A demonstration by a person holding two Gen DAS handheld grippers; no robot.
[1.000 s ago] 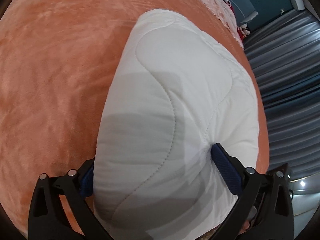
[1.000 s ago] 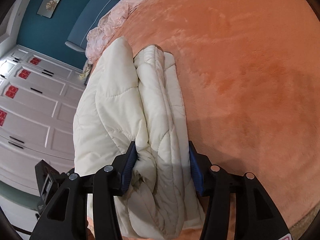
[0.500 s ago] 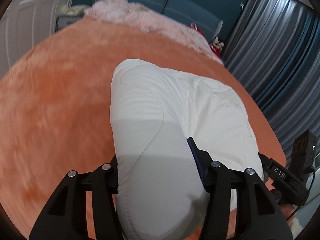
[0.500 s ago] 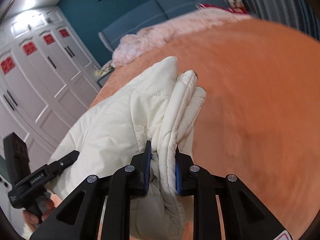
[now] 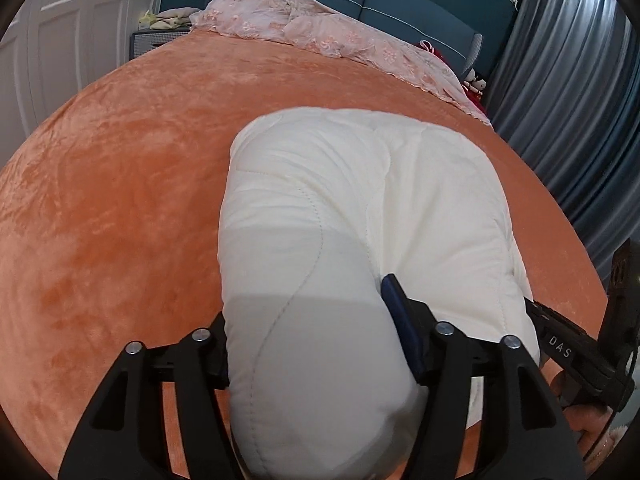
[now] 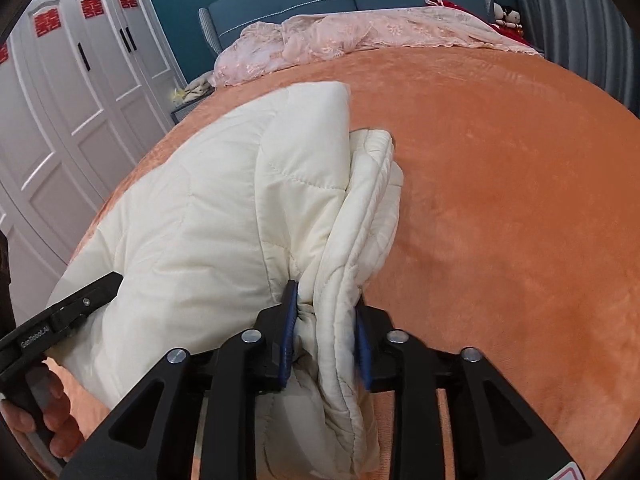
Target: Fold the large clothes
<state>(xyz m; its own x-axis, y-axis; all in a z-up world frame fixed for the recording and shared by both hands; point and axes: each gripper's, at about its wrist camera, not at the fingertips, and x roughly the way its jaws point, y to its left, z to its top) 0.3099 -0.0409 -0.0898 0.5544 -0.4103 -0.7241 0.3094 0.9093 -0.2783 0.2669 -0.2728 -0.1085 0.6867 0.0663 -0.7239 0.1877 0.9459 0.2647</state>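
A folded white quilted garment [image 5: 360, 232] lies on an orange plush bedspread [image 5: 120, 200], its rounded near end clamped in the left gripper [image 5: 308, 344] — jaws just eased wider, pads pressing in. The right gripper [image 5: 576, 348] shows at the garment's right edge — pink lace bedding [image 5: 320, 32] beyond.

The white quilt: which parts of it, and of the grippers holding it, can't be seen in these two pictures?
- Left wrist view: white quilt hides the left gripper's left pad.
- Both views: the quilt's near end runs off the bottom edge.
- Right wrist view: right gripper pads are half buried in the folds; the layer count is unclear.
- Underside: hidden against the orange bedspread.
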